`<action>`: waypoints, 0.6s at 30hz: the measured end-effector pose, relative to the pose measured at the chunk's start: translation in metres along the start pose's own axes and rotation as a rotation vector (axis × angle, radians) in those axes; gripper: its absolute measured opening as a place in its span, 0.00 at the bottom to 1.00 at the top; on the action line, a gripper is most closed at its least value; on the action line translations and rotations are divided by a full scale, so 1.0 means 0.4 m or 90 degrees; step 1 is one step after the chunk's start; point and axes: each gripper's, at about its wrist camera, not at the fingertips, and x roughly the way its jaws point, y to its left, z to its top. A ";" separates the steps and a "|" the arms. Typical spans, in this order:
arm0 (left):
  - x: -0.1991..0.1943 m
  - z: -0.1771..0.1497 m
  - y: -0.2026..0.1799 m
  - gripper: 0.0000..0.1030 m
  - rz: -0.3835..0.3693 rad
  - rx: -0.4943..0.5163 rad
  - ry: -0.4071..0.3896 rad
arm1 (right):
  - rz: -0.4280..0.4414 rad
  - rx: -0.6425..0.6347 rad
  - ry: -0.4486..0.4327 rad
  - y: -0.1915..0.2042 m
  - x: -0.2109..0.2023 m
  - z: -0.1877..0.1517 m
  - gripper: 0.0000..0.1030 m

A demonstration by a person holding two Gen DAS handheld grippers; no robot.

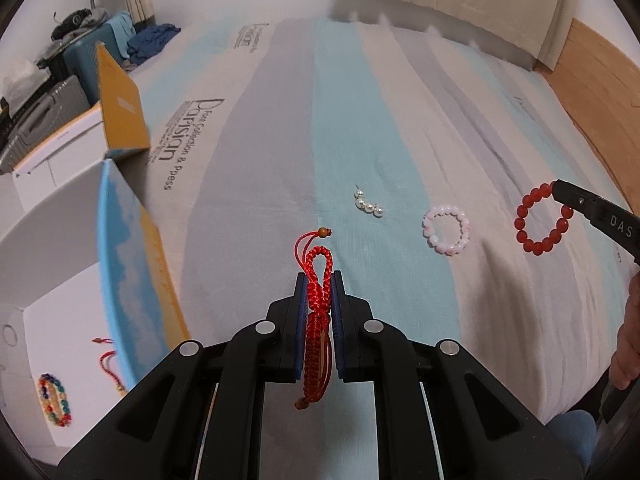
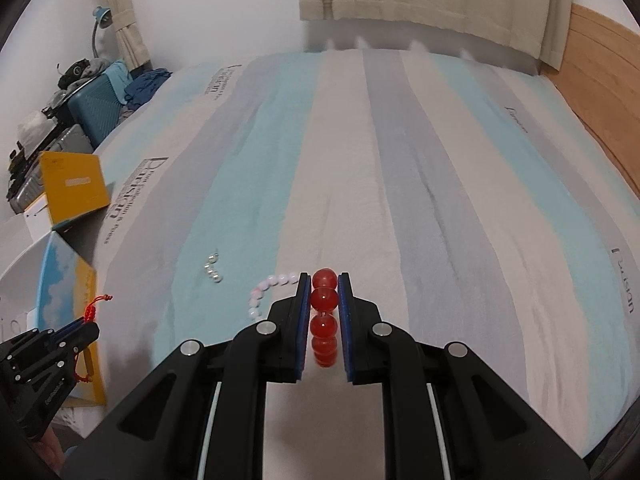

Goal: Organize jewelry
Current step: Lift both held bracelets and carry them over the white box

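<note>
My left gripper (image 1: 319,284) is shut on a red braided cord bracelet (image 1: 318,320), held above the striped bedsheet (image 1: 260,160). My right gripper (image 2: 324,284) is shut on a red bead bracelet (image 2: 324,320); from the left wrist view it (image 1: 542,218) hangs from the right gripper's tip (image 1: 560,190). A pink bead bracelet (image 1: 446,230) and a short string of pearls (image 1: 368,204) lie on the sheet between the grippers. The left gripper with its red cord (image 2: 94,306) shows at the lower left in the right wrist view.
An open white box (image 1: 60,300) with a blue and yellow lid (image 1: 132,272) stands at the left and holds a multicoloured bead bracelet (image 1: 56,400) and a red cord piece (image 1: 108,360). A yellow box (image 1: 120,104) stands behind it. Suitcases (image 2: 96,108) stand beyond the bed. A wooden headboard (image 1: 600,80) is at the right.
</note>
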 end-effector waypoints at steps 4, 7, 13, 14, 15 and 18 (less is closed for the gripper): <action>-0.035 -0.007 0.005 0.10 0.002 0.005 -0.003 | 0.006 -0.003 -0.001 0.021 -0.035 -0.009 0.12; -0.060 -0.014 0.012 0.10 0.006 0.006 -0.005 | 0.011 -0.007 0.000 0.040 -0.057 -0.018 0.12; -0.100 -0.037 0.045 0.10 0.012 0.002 -0.006 | 0.021 -0.024 0.000 0.088 -0.090 -0.029 0.12; -0.107 -0.040 0.057 0.10 0.014 -0.001 -0.005 | 0.024 -0.027 -0.001 0.101 -0.097 -0.028 0.12; -0.114 -0.042 0.067 0.10 0.015 -0.005 -0.005 | 0.026 -0.029 -0.003 0.112 -0.103 -0.027 0.12; -0.139 -0.049 0.094 0.10 0.022 -0.013 -0.011 | 0.036 -0.038 -0.006 0.146 -0.121 -0.025 0.12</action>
